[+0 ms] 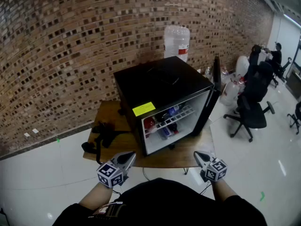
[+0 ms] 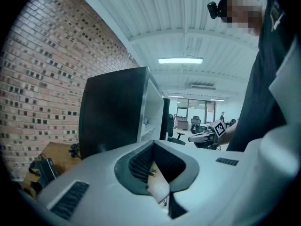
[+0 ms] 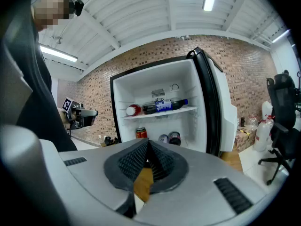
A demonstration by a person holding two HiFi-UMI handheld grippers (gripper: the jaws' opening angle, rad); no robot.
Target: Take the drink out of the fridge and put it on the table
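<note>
**Black box-shaped mini fridge** (image 1: pixel 160 86): centre of head view, on brown wooden counter (image 1: pixel 109 113). White-lined door (image 1: pixel 210 98) swung wide to the right, presumably to leave the interior free for a straight reach.

**Dark plastic bottle with blue label** (image 3: pixel 164 105): on its side on the white wire upper shelf (image 3: pixel 188 109), cap to the right. Red can (image 3: pixel 133 110) just beside it at left, also lying. Flat storage probably owed to low shelf clearance.

**Upright red can** (image 3: pixel 141 133) and two darker cans (image 3: pixel 174 138): fridge floor, centre of right gripper view. Intended drink not determinable from here; bottle taken as likeliest.

**Left gripper** (image 1: pixel 131 155): lower left of head view. Jaws clenched together, nothing between them. Aimed along the fridge's black side wall, not into it.

**Right gripper** (image 1: pixel 197 154): lower right of head view. Jaws likewise pressed together and empty. Aimed at the open interior.

**Bottle relative to jaws:** above and slightly right of the right jaw tips in the right gripper view, well apart, no contact. Out of sight in the left gripper view.

**Stance:** both grippers low, before the counter's near edge, short of the fridge. Judged an approach stance, grasp not yet begun, jaws to be parted first.
</note>
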